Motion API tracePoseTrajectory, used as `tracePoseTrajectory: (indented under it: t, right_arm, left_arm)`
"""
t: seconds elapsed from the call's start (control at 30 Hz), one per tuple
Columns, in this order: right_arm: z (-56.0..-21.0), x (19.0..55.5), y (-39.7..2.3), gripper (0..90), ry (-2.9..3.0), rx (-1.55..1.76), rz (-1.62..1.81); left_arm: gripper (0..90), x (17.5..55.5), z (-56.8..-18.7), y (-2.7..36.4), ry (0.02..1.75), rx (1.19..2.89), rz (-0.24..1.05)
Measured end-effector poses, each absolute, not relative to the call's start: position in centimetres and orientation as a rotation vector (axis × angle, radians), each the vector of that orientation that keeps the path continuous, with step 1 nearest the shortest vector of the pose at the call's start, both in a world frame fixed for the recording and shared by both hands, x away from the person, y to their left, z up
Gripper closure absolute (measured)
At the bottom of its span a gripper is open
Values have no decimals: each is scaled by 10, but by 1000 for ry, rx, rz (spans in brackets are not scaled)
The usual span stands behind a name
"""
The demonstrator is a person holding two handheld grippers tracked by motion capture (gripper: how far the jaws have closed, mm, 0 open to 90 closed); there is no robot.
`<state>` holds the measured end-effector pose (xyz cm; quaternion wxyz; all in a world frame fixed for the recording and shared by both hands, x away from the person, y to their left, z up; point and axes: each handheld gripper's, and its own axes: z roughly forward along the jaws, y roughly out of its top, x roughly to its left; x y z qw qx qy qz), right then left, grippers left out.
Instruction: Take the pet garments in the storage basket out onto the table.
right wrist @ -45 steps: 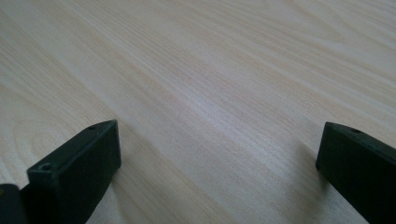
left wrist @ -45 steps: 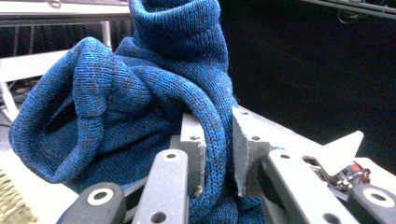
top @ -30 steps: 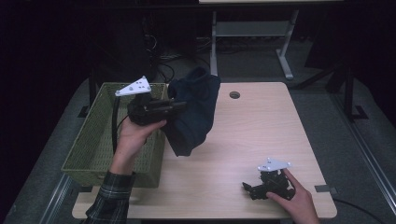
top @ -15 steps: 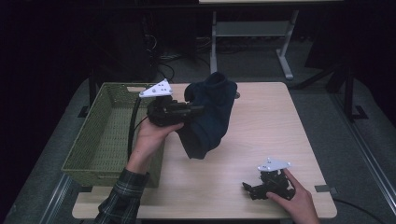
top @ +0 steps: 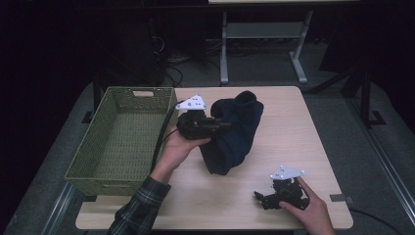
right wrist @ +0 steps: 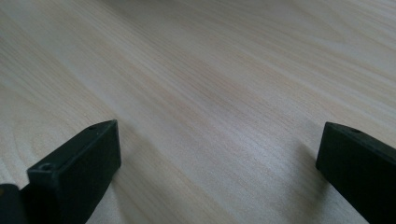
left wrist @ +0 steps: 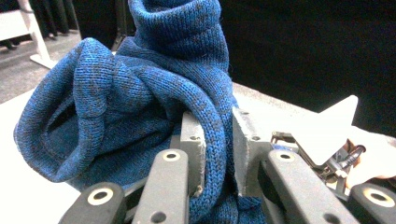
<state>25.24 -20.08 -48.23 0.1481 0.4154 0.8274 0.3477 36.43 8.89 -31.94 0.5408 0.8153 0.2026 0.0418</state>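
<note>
Knit blue fabric, a sweater-like garment (top: 232, 134), sits at centre frame in the high view, bunched, lower end draped on the wooden counter (top: 293, 127), upper end lifted. Left hand-held gripper (left wrist: 215, 154) is pinching a thick fold of it; in the left gripper view the fold runs straight between the two grey pads, clamped with plenty of cloth either side. In the high view the same left hand-held gripper (top: 220, 125) is just left of the garment's top, between it and the green woven basket (top: 88, 161) at left of frame. Right hand-held gripper (top: 262, 198) rests on the counter at lower right, well apart from the garment, jaws spread with bare wood between them in the right gripper view. Judgement: the step is laying the garment out on the counter. To do it well: keep the pinch firm, knit is stretchy and a single fold can creep out. Lower slowly so the hanging bulk settles flat rather than piling on itself. Keep it off the basket rim, the weave could snag loops. Bring the right hand-held gripper in to take an opposite edge or corner, then pull the two apart gently to spread the cloth. Release only once the weight rests on the counter. Which part of the garment is pinched, I can't tell.
</note>
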Motion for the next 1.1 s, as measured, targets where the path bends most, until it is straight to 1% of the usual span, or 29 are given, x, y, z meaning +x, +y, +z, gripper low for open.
tracePoseTrajectory:
  t: [0.23,0.43,0.47,0.7,0.87,0.93,1.1]
  right_arm:
    - [-482,252,-201,0,2379,1195,1001]
    - [-482,252,-201,0,2379,1194,1000]
    - [-482,252,-201,0,2379,1195,1000]
    - [-482,252,-201,0,2381,1202,998]
    - [-482,252,-201,0,2380,1198,1000]
    - [-482,252,-201,0,2380,1197,999]
    - [-482,252,-201,0,2382,1201,998]
  left_arm:
    - [759,369,-337,70,477,1984,81]
    - [759,373,-362,50,491,2045,66]
    - [759,375,-372,45,499,2068,58]
    - [757,381,-404,30,526,2134,67]
    - [755,385,-421,21,527,2184,63]
    - [748,386,-428,17,535,2205,43]
    - [726,385,-442,11,538,2253,43]
